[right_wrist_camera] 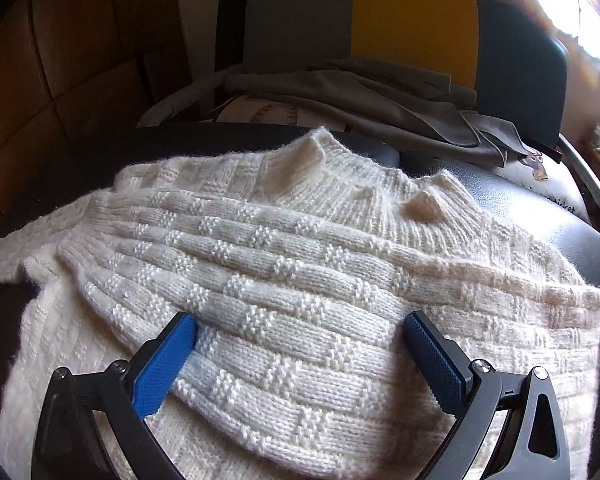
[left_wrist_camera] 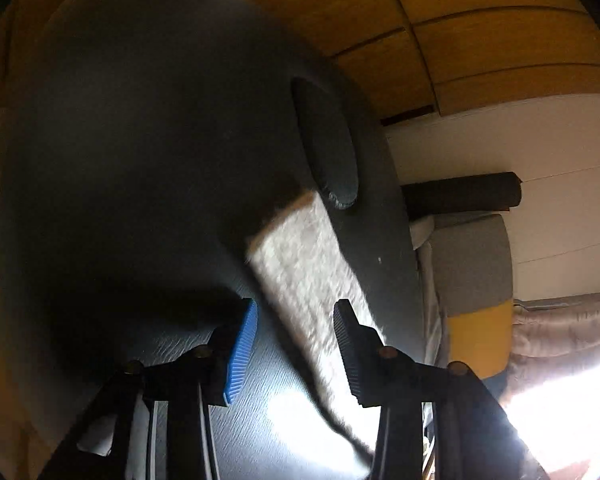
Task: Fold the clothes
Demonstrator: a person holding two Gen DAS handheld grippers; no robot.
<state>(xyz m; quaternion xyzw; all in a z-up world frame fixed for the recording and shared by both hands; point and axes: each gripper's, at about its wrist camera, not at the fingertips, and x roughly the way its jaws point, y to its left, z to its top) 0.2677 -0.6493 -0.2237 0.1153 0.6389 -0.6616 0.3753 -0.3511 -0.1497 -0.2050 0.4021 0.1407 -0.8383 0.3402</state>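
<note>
Dark leather seat [right_wrist_camera: 520, 196] carries the cream knit sweater [right_wrist_camera: 284, 264], collar at twelve o'clock. Soft, bulky, stretchy; I'd pinch the hem. Right gripper [right_wrist_camera: 300, 332] and left gripper [left_wrist_camera: 296, 332] gape empty.

I see a dark table [right_wrist_camera: 540, 200] w/ leathery top. Behind it, a chair [right_wrist_camera: 380, 20], back grey, yellow & teal, grey cloth [right_wrist_camera: 380, 100] heaped on its seat. Wood panels [left_wrist_camera: 480, 40] on wall, black roll [left_wrist_camera: 460, 196] nr chair, curtain [left_wrist_camera: 560, 328] by bright window.

Both wrist views angled down, close over sweater [right_wrist_camera: 300, 280], sharing dark tabletop [left_wrist_camera: 140, 160]
</note>
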